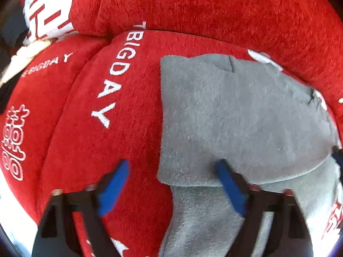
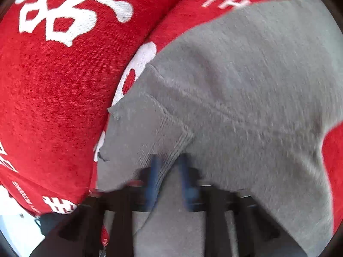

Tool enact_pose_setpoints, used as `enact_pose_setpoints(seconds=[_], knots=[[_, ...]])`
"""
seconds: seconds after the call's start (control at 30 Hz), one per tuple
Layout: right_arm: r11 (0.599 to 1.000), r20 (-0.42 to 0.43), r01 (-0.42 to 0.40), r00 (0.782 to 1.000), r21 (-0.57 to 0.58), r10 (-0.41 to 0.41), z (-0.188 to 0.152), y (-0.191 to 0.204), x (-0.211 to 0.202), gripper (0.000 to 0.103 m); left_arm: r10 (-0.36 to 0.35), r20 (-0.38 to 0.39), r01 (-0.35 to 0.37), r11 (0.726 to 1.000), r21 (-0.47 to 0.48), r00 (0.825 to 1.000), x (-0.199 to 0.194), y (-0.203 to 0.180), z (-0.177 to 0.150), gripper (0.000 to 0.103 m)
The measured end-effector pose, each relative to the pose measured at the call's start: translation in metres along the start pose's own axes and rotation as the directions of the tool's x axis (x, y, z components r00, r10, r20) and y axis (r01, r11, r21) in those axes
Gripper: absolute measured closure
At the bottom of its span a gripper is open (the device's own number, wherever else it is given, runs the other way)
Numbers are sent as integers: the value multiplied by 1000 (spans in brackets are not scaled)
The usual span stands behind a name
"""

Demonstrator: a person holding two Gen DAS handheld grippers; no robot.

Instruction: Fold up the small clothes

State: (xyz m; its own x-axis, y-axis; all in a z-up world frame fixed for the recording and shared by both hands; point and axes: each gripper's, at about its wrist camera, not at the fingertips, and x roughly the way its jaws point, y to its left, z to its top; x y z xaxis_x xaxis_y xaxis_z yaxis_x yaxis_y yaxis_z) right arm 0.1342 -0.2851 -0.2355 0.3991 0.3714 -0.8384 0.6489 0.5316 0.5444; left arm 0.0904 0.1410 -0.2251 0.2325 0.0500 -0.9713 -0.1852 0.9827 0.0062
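Grey garment point(image 1: 242, 115) on red cushion point(image 1: 120, 150); left tool point(image 1: 172, 184) spread (blurred), right tool point(image 2: 168, 180) pinching it.

Your small grey fleece garment point(image 1: 235, 117) point(image 2: 246, 85), partly folded
You see it lying flat on red cloth, one layer doubled over the lower part, a ribbed seam running across it.
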Motion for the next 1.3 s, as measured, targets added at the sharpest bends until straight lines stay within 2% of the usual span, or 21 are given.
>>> enact_pose_setpoints(seconds=[0.1, 0.2, 0.3, 0.43, 0.5, 0.53, 0.57, 0.6, 0.63, 0.67, 0.73, 0.87, 0.93, 1.0, 1.17, 1.3], knots=[[998, -1, 10, 1000, -56, -10, -1, 4, -5, 96, 8, -2, -8, 1000, 7, 1000, 0, -1, -1, 14], [998, 0, 53, 999, -18, -53, -1, -14, -10, 99, 21, -10, -21, 1000, 5, 1000, -4, -4, -1, 14], [999, -32, -37, 999, 18, 37, 3, -33, -17, 100, 34, -4, -34, 999, 35, 999, -15, -13, -5, 14], [994, -58, -108, 993, -30, 106, 3, -30, -24, 94, 32, -1, -31, 996, 79, 999, -27, -29, -12, 14], [989, -54, -146, 988, -31, 144, 6, -23, -18, 70, 18, -3, -18, 996, 90, 1000, -32, -39, -15, 14], [987, -61, -158, 986, -19, 156, 12, -26, -15, 44, 12, -4, -11, 996, 91, 1000, -34, -43, -16, 14], [987, -64, -158, 986, -4, 157, 15, -24, -8, 41, 2, -6, -2, 996, 92, 1000, -36, -48, -18, 14], [987, -63, -159, 985, 7, 159, 18, -23, -3, 45, -15, -3, 15, 995, 94, 1000, -41, -55, -19, 14], [989, -63, -145, 987, 9, 145, 20, -21, 0, 73, -27, 2, 26, 995, 99, 1000, -44, -61, -20, 14], [992, -73, -124, 990, 7, 124, 21, -19, 2, 96, -32, 4, 32, 994, 104, 999, -45, -64, -20, 14], [992, -64, -124, 990, -16, 123, 17, -17, -4, 96, -49, 3, 48, 991, 127, 999, -45, -75, -22, 14], [994, -85, -54, 995, -96, 45, 8, -25, -9, 96, -47, -33, 52, 985, 162, 998, -40, -99, -30, 14], [995, -98, -79, 992, -60, 73, 8, -35, -9, 95, -64, -46, 71, 983, 170, 997, -40, -109, -34, 14], [995, -103, -72, 993, -74, 65, 8, -38, -17, 91, -69, -63, 80, 978, 190, 996, -39, -122, -40, 14], [986, -142, -99, 987, -132, 80, -3, -54, -45, 73, -70, -142, 104, 964, 247, 987, -30, -154, -57, 14], [986, -125, -145, 983, -76, 135, -8, -92, -78, 69, -95, -209, 149, 954, 261, 973, -28, -177, -70, 14]])
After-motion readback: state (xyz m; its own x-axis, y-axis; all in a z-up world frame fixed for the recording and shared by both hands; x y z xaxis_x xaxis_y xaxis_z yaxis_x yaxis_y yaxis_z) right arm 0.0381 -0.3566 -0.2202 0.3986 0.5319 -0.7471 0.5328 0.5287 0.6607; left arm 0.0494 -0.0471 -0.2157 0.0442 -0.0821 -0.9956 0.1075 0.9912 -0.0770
